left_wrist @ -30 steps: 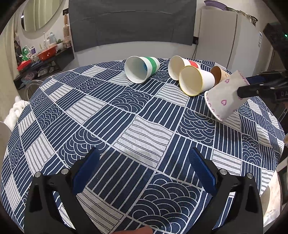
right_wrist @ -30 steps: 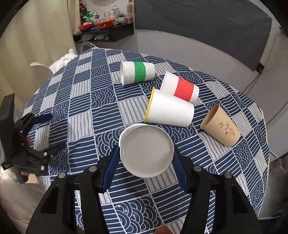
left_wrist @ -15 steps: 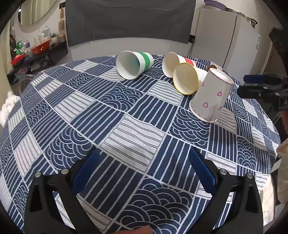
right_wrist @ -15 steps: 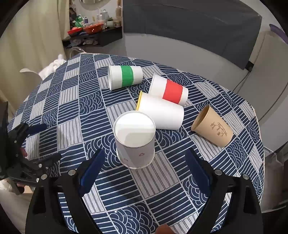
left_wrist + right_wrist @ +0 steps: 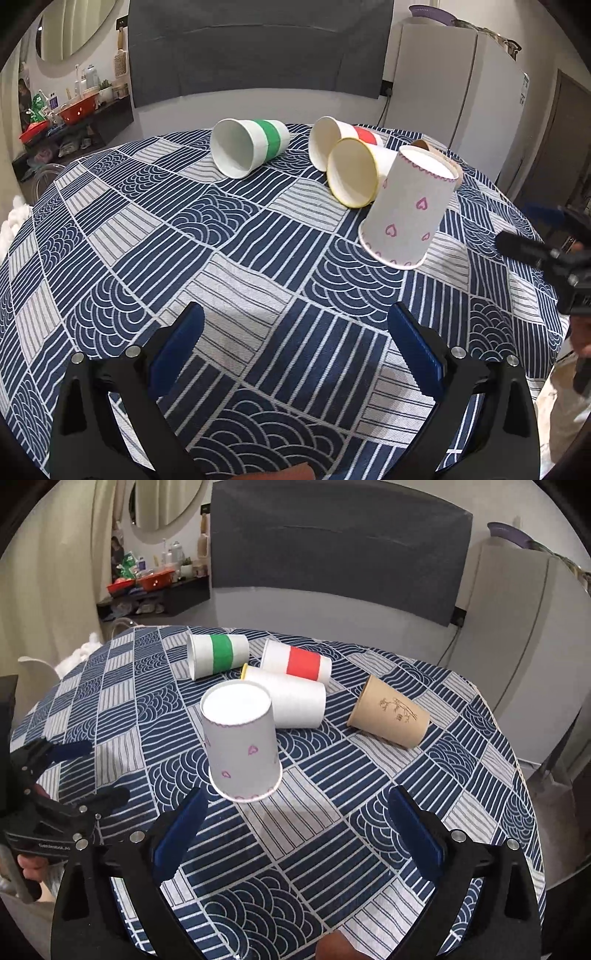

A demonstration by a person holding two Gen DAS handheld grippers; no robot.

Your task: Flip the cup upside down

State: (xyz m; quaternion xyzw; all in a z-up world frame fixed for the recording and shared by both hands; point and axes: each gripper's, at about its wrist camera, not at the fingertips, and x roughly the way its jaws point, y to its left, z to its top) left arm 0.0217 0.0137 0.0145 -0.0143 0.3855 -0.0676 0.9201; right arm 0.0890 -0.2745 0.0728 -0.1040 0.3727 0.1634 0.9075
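R gripper (image 5: 295, 827) is held wide open, nothing between the pads; L gripper (image 5: 295, 345) likewise fully spread and empty. The heart-print cup (image 5: 242, 746) is seen just ahead of the R gripper, slightly left of its centreline, standing mouth-down on the tablecloth (image 5: 332, 849), long axis upright; judged already flipped. From the L gripper it lies farther off, ahead-right, so R is nearer. Close behind it lies the yellow-rimmed cup (image 5: 291, 699), w/ green-band cup (image 5: 218, 655), red-band cup (image 5: 297, 661) and brown cup (image 5: 389, 712) beyond, all on their sides. Open cloth is left in front; table edge near on R.

Pink-hearted white cup (image 5: 242, 746); navy-patterned tablecloth (image 5: 332, 834)
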